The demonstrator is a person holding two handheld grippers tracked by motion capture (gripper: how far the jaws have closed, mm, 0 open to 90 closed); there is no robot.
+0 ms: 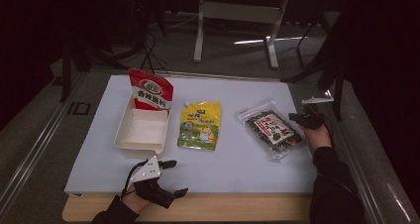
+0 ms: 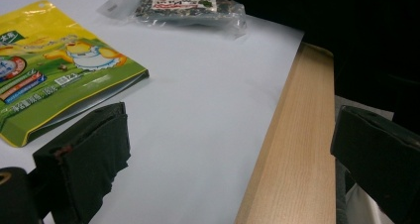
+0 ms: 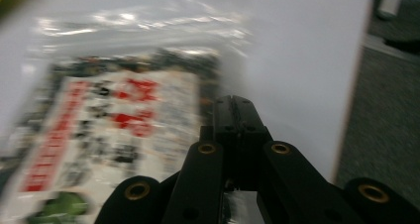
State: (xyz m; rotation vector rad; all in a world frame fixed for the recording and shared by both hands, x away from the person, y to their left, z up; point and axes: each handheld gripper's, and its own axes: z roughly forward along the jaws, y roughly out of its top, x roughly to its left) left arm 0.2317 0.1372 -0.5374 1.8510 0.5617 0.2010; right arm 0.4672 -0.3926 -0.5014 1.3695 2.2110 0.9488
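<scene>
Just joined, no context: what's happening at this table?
A person works two handheld tongs over a white sheet. The right tongs, jaws shut with nothing between them, sit at the edge of the clear seaweed snack bag. The left tongs rest open near the table's front edge, holding nothing. A yellow pouch lies mid-sheet; a red sachet leans in the white tray.

A yellow pouch (image 1: 199, 126) with a cartoon print lies flat near the middle of the white sheet (image 1: 233, 159) that covers the table (image 1: 223, 208). Left of it sits a cream tray (image 1: 142, 131), and a red packet (image 1: 150, 90) stands upright at the tray's far end, leaning against its rim. Beyond the table, a white metal frame (image 1: 237, 16) stands on the grey floor (image 1: 223, 55).
</scene>
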